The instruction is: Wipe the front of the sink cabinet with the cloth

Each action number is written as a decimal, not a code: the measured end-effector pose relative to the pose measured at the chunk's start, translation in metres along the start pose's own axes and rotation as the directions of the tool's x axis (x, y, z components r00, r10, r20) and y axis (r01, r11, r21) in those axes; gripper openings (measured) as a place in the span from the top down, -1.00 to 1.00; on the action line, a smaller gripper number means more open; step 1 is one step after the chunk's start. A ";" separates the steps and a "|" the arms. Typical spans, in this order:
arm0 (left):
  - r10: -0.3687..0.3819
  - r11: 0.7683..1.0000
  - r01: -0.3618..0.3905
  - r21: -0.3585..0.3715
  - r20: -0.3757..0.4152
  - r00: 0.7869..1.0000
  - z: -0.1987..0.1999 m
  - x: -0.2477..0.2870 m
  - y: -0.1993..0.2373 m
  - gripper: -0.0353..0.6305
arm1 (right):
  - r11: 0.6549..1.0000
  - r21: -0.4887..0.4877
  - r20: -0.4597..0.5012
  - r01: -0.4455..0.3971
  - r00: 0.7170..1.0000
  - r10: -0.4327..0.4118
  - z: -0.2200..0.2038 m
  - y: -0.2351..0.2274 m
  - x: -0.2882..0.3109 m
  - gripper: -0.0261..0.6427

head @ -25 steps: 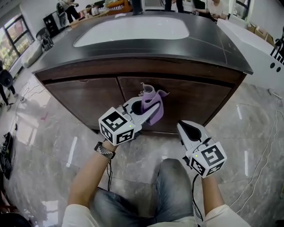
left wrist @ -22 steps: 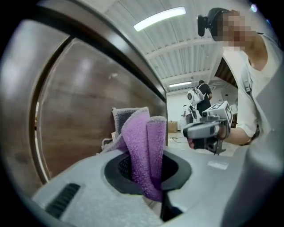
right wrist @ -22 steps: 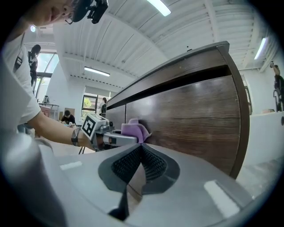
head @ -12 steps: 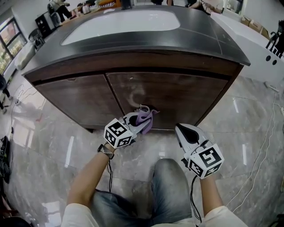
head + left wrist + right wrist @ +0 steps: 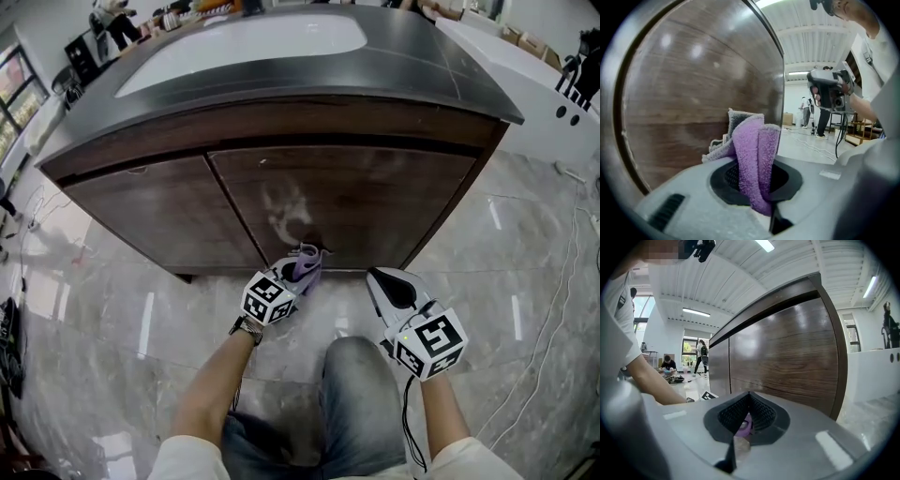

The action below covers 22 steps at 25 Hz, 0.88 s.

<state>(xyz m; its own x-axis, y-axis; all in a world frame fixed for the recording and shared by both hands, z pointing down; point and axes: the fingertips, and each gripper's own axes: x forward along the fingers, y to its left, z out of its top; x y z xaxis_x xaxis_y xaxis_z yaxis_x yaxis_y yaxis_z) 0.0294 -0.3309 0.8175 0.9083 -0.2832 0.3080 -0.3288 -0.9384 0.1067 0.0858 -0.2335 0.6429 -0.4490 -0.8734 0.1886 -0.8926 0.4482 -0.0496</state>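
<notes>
The purple terry cloth (image 5: 309, 262) with its grey edge sits low on the front of the dark brown wooden sink cabinet (image 5: 394, 202). It is at the foot of the right-hand door, just right of the seam between the two doors. Your left tongs (image 5: 295, 273) are clamped on it. In the left gripper view the cloth (image 5: 753, 159) stands folded upright between the two jaws, and the wood grain of the door (image 5: 689, 98) fills the view just beyond it. The cloth's grey edge looks to be against the wood, though from this angle you cannot be sure that it presses on it.

Above the cloth, on the same door, a pale cloudy smear (image 5: 286, 211) marks the wood.

Your right tongs (image 5: 382, 278) hang just right of the left ones, apart from the cloth, and point at the cabinet's lower edge. In the right gripper view the right tongs (image 5: 749, 398) have their ribbed black pads together at the tip and hold nothing. A sliver of purple shows through the slit below them.

The cabinet carries a dark grey worktop (image 5: 412, 66) with a white rectangular basin (image 5: 244, 42) sunk into it. Glossy grey stone floor (image 5: 525, 281) spreads around the base.
</notes>
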 end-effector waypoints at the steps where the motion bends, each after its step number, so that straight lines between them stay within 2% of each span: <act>1: 0.016 1.000 -0.016 -0.016 -0.007 1.000 -0.008 0.003 0.000 0.76 | 1.000 0.001 -0.006 -0.001 1.000 0.001 -0.002 -0.001 -0.002 0.90; 5: 0.047 0.997 -0.048 -0.059 -0.018 0.999 -0.027 0.017 -0.005 0.76 | 1.000 0.002 -0.022 0.011 1.000 -0.011 -0.006 -0.006 -0.008 0.90; 8: 0.049 0.996 -0.049 -0.072 0.000 0.999 -0.017 0.025 -0.009 0.76 | 1.000 -0.004 -0.031 0.026 0.999 -0.026 -0.007 -0.012 -0.008 0.90; 11: 0.031 0.999 -0.031 -0.039 -0.004 1.000 0.004 0.031 -0.019 0.76 | 1.000 -0.010 -0.042 0.026 0.999 -0.027 -0.008 -0.015 -0.007 0.90; 15: -0.018 1.000 0.018 -0.005 0.014 1.000 0.047 0.030 -0.036 0.76 | 1.000 -0.011 -0.031 0.021 0.999 -0.021 0.000 -0.017 -0.008 0.90; 22: -0.086 0.996 0.080 0.043 0.146 0.986 0.158 0.008 -0.062 0.75 | 1.000 -0.022 -0.005 0.017 1.000 -0.017 0.023 -0.033 -0.017 0.90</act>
<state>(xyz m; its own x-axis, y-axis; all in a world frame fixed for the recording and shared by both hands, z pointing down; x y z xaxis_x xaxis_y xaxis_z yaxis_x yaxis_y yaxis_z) 0.0980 -0.3060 0.6637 0.9612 -0.2276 0.1560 -0.2434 -0.9657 0.0908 0.1221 -0.2382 0.6190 -0.4334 -0.8800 0.1941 -0.8990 0.4373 -0.0249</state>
